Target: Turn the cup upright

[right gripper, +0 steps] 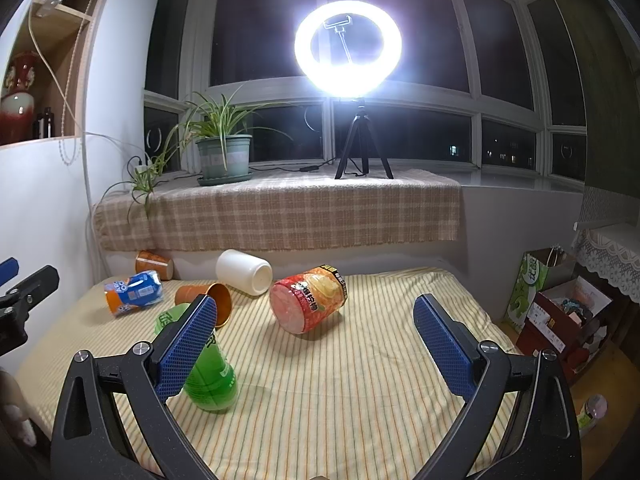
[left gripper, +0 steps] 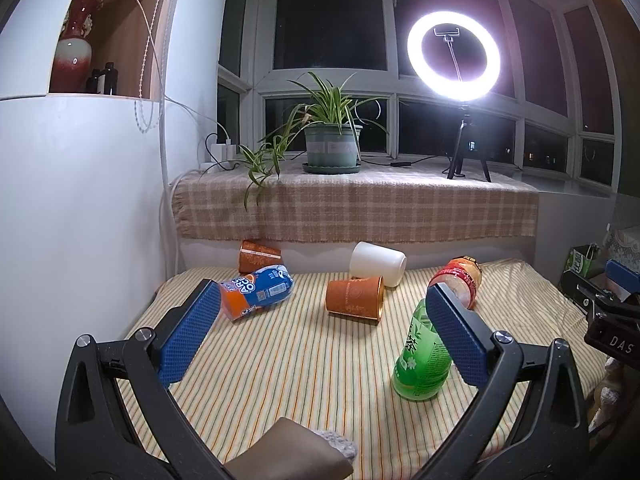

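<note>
Several containers lie tipped on the striped cloth [left gripper: 288, 360]. An orange paper cup [left gripper: 354, 295] lies on its side mid-table, mouth to the right; it also shows in the right wrist view [right gripper: 208, 303]. A white cup [left gripper: 378, 263] [right gripper: 245, 271] lies on its side behind it. A second orange cup [left gripper: 259, 257] [right gripper: 153, 265] lies at the back left. My left gripper [left gripper: 326, 310] is open and empty, short of the orange cup. My right gripper [right gripper: 316, 322] is open and empty, in front of a tipped red noodle cup [right gripper: 308, 304] [left gripper: 460, 278].
A blue-orange bottle [left gripper: 256, 291] [right gripper: 134, 292] lies at the left. A green bottle [left gripper: 422, 358] [right gripper: 210, 376] lies near the front, partly behind my fingers. A plaid-covered sill [left gripper: 352, 208] holds a plant [left gripper: 332, 140] and ring light [left gripper: 454, 56]. Boxes [right gripper: 560, 320] stand on the floor at the right.
</note>
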Action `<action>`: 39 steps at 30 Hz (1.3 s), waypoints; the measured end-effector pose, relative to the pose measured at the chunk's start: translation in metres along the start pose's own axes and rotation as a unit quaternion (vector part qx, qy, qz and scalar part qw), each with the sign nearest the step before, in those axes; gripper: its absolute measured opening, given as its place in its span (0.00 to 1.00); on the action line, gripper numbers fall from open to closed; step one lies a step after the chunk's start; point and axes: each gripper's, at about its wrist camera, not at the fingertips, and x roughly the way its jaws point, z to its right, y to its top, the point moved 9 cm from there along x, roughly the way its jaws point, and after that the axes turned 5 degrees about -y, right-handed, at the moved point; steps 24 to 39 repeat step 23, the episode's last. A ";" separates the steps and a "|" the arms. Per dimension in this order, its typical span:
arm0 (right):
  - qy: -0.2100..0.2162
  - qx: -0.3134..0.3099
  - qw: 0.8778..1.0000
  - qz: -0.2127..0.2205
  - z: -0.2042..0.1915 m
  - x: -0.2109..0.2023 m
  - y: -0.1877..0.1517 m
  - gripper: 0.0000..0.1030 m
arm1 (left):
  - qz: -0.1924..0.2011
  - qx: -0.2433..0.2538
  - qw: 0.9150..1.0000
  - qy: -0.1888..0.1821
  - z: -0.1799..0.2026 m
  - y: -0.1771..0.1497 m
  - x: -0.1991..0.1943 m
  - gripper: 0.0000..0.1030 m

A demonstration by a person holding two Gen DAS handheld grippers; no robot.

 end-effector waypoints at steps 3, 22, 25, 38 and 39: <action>0.001 -0.001 1.000 0.000 0.000 0.000 0.000 0.96 | 0.001 0.000 1.000 0.000 0.000 -0.001 -0.001 1.00; 0.004 -0.002 1.000 -0.007 -0.004 0.002 -0.007 0.96 | 0.005 0.004 1.000 0.007 0.001 0.002 -0.001 1.00; 0.003 -0.002 1.000 -0.007 -0.004 0.002 -0.007 0.96 | 0.005 0.004 1.000 0.009 0.001 0.002 0.000 1.00; 0.003 -0.002 1.000 -0.007 -0.004 0.002 -0.007 0.96 | 0.005 0.004 1.000 0.009 0.001 0.002 0.000 1.00; 0.003 -0.002 1.000 -0.007 -0.004 0.002 -0.007 0.96 | 0.005 0.004 1.000 0.009 0.001 0.002 0.000 1.00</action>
